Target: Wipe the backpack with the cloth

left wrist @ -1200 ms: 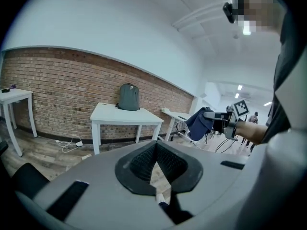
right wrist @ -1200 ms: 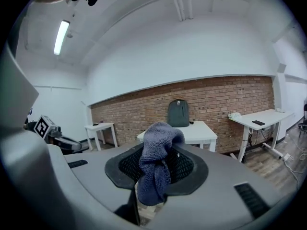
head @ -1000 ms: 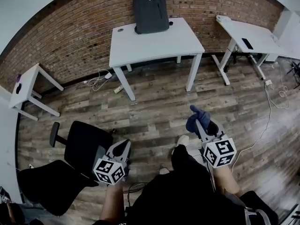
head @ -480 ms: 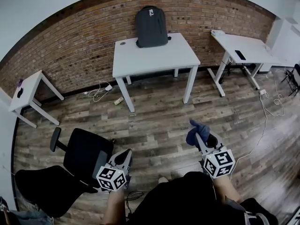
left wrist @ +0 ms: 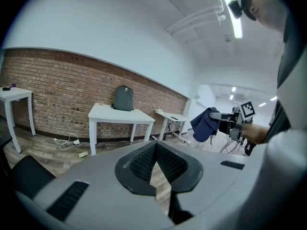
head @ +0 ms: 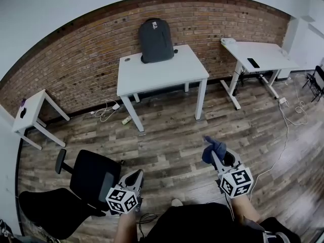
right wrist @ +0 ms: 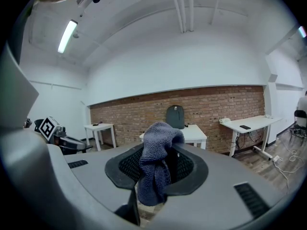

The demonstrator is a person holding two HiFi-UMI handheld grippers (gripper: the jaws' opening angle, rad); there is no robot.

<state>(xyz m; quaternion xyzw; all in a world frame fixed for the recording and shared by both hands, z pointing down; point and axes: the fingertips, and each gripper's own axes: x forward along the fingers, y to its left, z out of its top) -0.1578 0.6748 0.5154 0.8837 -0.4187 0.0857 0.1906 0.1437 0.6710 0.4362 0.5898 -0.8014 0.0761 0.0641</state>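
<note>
Brick-walled room: the dark grey fabric backpack [head: 156, 33] is standing upright on the white rectangular worktop [head: 162, 72], well apart from me. My right gripper [head: 215, 156] is clenching the blue knitted cloth [head: 212, 147]; my left gripper [head: 137, 174] is holding nothing, closed. Hard wiping risks toppling the backpack.

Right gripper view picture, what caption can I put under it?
Right claw pinching a blue cloth, gray backpack waiting on the white table ahead.

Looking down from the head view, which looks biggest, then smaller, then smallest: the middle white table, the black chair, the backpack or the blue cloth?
1. middle white table and black chair: they look about alike, and the chair is nearer the camera, so I won't rank them.
2. backpack
3. cloth, smallest
</note>
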